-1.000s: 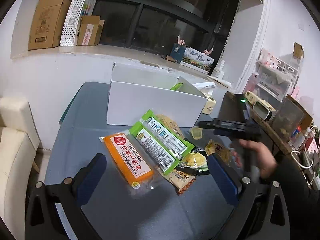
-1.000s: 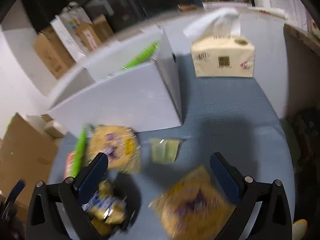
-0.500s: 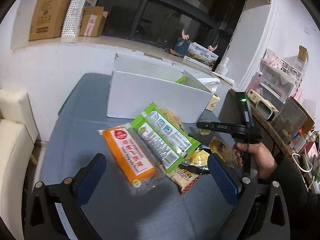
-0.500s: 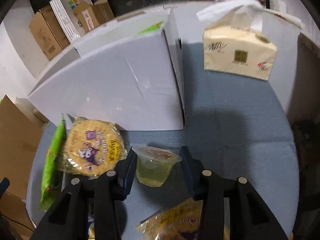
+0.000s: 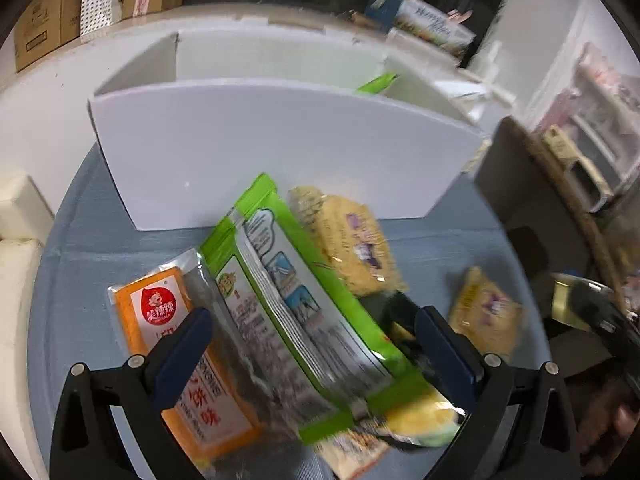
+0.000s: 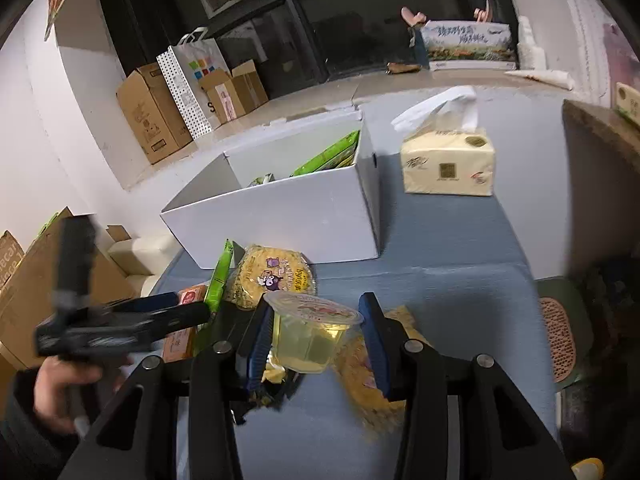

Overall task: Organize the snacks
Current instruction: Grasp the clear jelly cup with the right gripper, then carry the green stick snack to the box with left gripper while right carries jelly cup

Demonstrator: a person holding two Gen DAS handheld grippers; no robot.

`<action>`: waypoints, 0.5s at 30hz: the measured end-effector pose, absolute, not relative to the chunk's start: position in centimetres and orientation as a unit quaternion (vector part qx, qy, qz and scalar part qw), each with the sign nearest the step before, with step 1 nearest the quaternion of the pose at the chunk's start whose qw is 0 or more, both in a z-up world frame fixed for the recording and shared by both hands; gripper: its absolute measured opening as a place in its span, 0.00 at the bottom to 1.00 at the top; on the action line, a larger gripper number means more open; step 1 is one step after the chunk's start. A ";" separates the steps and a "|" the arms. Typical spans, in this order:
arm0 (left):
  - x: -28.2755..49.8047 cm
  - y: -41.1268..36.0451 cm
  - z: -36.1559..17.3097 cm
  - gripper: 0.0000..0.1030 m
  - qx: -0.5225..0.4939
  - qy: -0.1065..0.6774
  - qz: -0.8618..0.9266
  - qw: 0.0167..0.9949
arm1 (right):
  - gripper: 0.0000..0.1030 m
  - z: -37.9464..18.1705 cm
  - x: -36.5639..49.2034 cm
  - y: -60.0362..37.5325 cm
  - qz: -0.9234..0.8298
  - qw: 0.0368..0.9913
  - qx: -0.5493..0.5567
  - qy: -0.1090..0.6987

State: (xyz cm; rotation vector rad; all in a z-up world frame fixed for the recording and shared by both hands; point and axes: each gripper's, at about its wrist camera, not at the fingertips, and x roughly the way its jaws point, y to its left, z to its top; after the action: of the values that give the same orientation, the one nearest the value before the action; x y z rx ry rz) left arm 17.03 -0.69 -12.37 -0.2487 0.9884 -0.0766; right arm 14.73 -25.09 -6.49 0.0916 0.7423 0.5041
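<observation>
The right gripper (image 6: 318, 338) clamps a clear plastic jelly cup (image 6: 310, 334) with a foil lid above the blue counter (image 6: 448, 248). The left gripper (image 5: 312, 356) spreads wide over a glossy green packet (image 5: 296, 300) and a flat orange packet (image 5: 180, 360). Beyond stands a smooth white rectangular box (image 6: 288, 216), then a soft tissue pack (image 6: 448, 164).

One white box (image 6: 288, 220), one jelly cup (image 6: 310, 334), two yellow round cracker packs (image 5: 348, 248) (image 5: 486, 312), one green pack (image 5: 296, 300), one orange pack (image 5: 160, 312), one tissue pack (image 6: 448, 166), three cardboard boxes at upper left (image 6: 150, 114).
</observation>
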 end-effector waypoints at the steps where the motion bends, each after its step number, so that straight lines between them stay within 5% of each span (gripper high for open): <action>1: 17.2 -0.8 -12.7 1.00 -0.120 0.478 -0.034 0.869 | 0.45 -6.5 15.3 -25.4 0.242 0.900 0.046 0.358; 4: 17.1 -1.2 -13.6 0.95 -0.105 0.481 -0.030 0.870 | 0.45 -6.7 15.1 -25.8 0.244 0.899 0.053 0.361; 8: 15.4 -1.0 -12.5 0.46 -0.084 0.455 -0.056 0.885 | 0.45 -7.3 14.7 -25.0 0.250 0.895 0.048 0.365; 11: 13.6 0.8 -10.7 0.24 -0.097 0.428 -0.065 0.896 | 0.45 -7.4 14.6 -24.3 0.257 0.892 0.046 0.368; 15: 10.9 3.0 -8.4 0.16 -0.105 0.396 -0.079 0.909 | 0.45 -7.1 14.1 -23.2 0.266 0.892 0.037 0.364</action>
State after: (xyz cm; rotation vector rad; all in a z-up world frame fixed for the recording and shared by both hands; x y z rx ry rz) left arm 10.85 2.95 -8.39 -0.2168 0.8170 -0.1626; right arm 14.14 -23.24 -7.08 0.0762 0.7562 0.5523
